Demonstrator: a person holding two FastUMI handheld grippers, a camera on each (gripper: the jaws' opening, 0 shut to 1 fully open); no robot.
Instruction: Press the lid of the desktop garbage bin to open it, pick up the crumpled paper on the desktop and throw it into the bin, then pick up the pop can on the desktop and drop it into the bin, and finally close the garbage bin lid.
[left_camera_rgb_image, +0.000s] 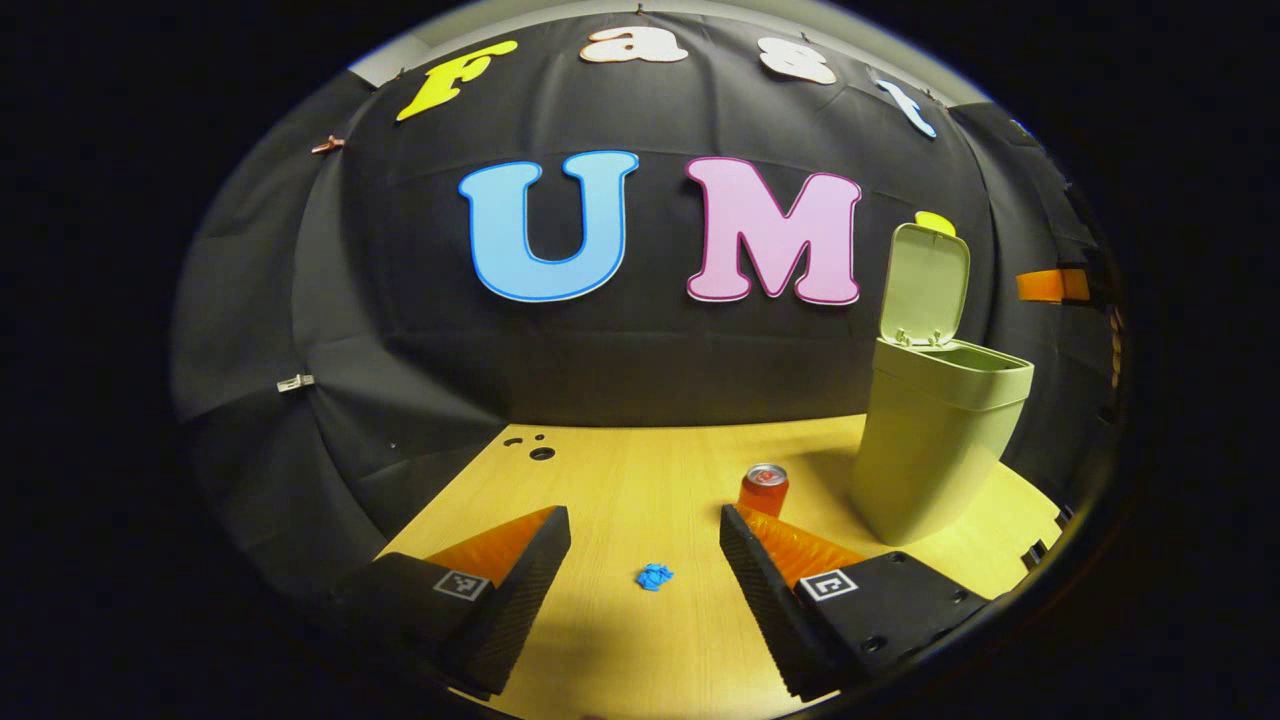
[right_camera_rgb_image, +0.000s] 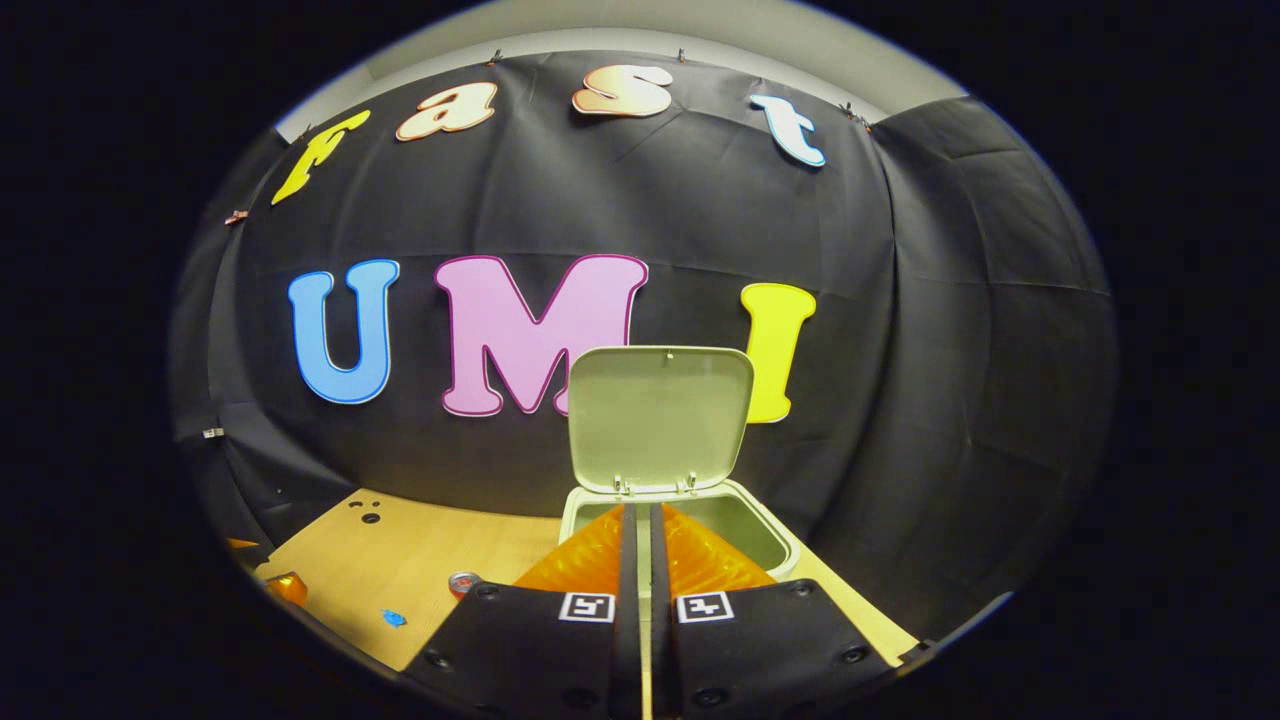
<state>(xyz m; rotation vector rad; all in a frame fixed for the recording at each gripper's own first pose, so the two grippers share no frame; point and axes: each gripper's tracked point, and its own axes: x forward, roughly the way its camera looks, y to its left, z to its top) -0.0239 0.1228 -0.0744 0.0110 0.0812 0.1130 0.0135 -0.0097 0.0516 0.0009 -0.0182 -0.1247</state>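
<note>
Both views are dim overall, with the black cloth wall soaking up most of the light. The brightest area is the wooden table (left_camera_rgb_image: 640, 480), lit from above, warm and even, with no harsh glare. In the left gripper view the garbage bin (left_camera_rgb_image: 935, 440) throws a soft shadow onto the table to its left, toward the pop can (left_camera_rgb_image: 764, 489). Fisheye bending is strong: the table edge curves and the wall bulges toward the rim. Focus is fairly sharp at centre and softens near the edges. In the right gripper view the crumpled paper (right_camera_rgb_image: 393, 618) is small and indistinct.
</note>
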